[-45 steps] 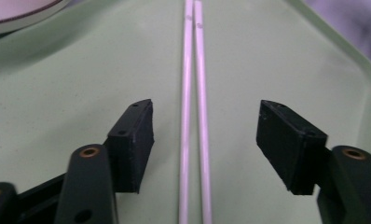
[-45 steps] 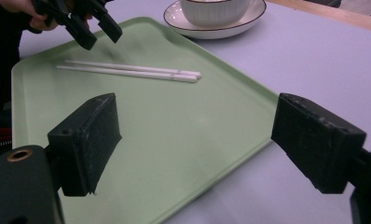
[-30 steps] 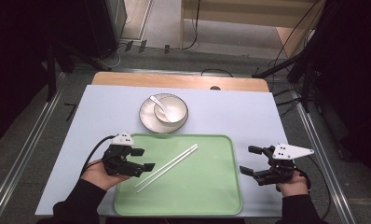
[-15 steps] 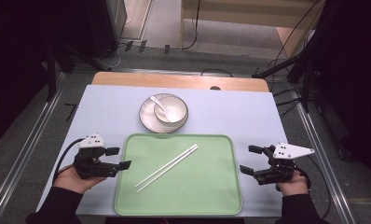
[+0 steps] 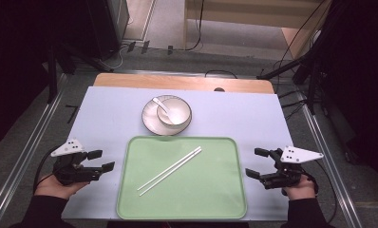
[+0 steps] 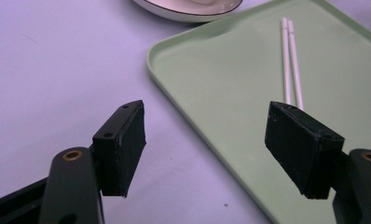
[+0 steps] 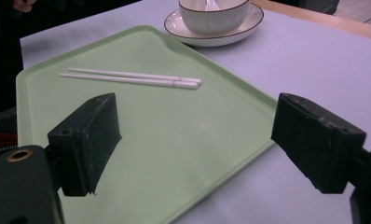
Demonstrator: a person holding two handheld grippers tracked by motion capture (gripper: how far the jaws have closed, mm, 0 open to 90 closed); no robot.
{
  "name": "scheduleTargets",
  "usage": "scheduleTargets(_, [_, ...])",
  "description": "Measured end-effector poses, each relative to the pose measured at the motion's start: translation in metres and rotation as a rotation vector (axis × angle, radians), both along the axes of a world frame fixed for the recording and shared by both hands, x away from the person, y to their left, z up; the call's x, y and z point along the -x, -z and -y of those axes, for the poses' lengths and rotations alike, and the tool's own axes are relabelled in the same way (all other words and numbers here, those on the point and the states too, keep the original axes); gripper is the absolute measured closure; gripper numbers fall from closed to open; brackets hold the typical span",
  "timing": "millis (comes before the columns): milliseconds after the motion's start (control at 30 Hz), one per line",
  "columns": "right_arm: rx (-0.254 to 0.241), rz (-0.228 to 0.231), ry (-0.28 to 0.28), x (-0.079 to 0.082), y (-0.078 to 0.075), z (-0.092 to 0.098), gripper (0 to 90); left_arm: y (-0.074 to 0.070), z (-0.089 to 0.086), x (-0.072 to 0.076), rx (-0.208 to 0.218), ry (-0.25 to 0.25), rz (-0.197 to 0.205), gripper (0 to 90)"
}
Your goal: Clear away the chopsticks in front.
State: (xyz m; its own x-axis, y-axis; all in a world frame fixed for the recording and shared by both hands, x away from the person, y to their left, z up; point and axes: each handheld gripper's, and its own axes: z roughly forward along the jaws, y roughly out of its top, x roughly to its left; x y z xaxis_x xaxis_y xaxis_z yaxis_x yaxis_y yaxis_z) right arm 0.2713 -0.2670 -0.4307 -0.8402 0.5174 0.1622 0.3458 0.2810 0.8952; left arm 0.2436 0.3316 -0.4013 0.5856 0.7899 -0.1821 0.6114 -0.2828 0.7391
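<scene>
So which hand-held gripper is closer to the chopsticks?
Left. The left hand-held gripper sits just off the tray's left edge, nearer the chopsticks; the right hand-held gripper waits beyond the right edge.

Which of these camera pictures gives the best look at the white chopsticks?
The high view: the chopsticks lie whole and side by side on the green tray. The right gripper view also shows them whole, but farther off and low-angled. In the left gripper view one finger hides their near ends.
</scene>
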Motion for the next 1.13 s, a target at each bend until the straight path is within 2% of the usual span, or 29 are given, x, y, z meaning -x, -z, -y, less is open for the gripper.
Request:
scheduleTargets(167, [-0.020, 0.024, 0.015, 0.003, -0.003, 0.002, 15.7, 0.006, -0.011, 0.001, 0.009, -0.027, 0.002, 29.2])
scheduleTargets(400, [-0.014, 0.023, 0.011, 0.002, -0.003, 0.002, 15.6, 0.008, -0.020, 0.000, 0.020, -0.059, 0.025, 29.4])
scheduleTargets(633, [-0.009, 0.016, 0.010, 0.002, -0.002, 0.001, 15.7, 0.009, -0.020, 0.000, 0.009, -0.050, 0.042, 29.3])
scheduleTargets(1133, [-0.001, 0.013, 0.003, 0.001, -0.002, 0.000, 15.7, 0.010, -0.019, 0.000, -0.007, -0.043, 0.035, 29.1])
